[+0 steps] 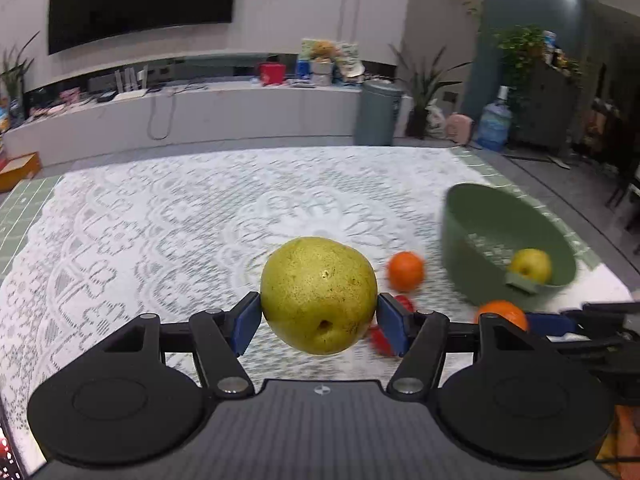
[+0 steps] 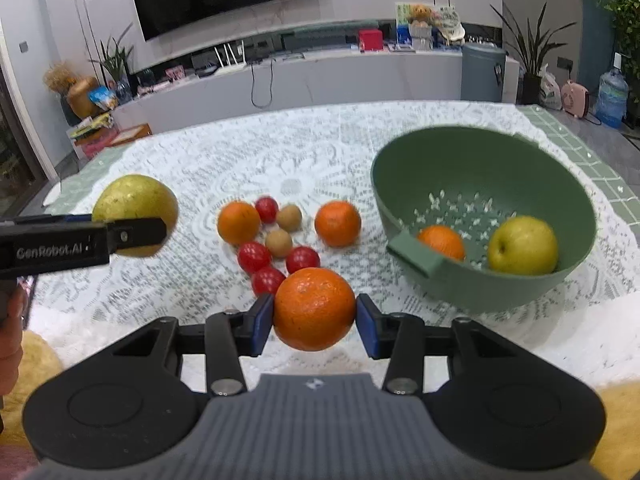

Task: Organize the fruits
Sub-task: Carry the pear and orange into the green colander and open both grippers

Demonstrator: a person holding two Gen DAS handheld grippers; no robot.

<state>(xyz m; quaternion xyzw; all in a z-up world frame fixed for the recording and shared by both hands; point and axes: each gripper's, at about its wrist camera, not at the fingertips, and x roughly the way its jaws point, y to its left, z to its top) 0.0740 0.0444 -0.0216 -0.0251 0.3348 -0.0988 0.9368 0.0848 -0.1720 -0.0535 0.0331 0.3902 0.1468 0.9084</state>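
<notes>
My left gripper is shut on a large yellow-green pear, held off the lace-covered table; in the right wrist view the same pear hangs at the left. My right gripper is shut on an orange, also lifted. A green colander bowl stands at the right and holds an orange and a yellow-green fruit. Between the two grippers, two oranges, several small red fruits and two small brown fruits lie on the cloth.
A white lace tablecloth covers a green checked table top. A person's hand shows at the left edge. Beyond the table's far edge are a TV bench, a grey bin and plants.
</notes>
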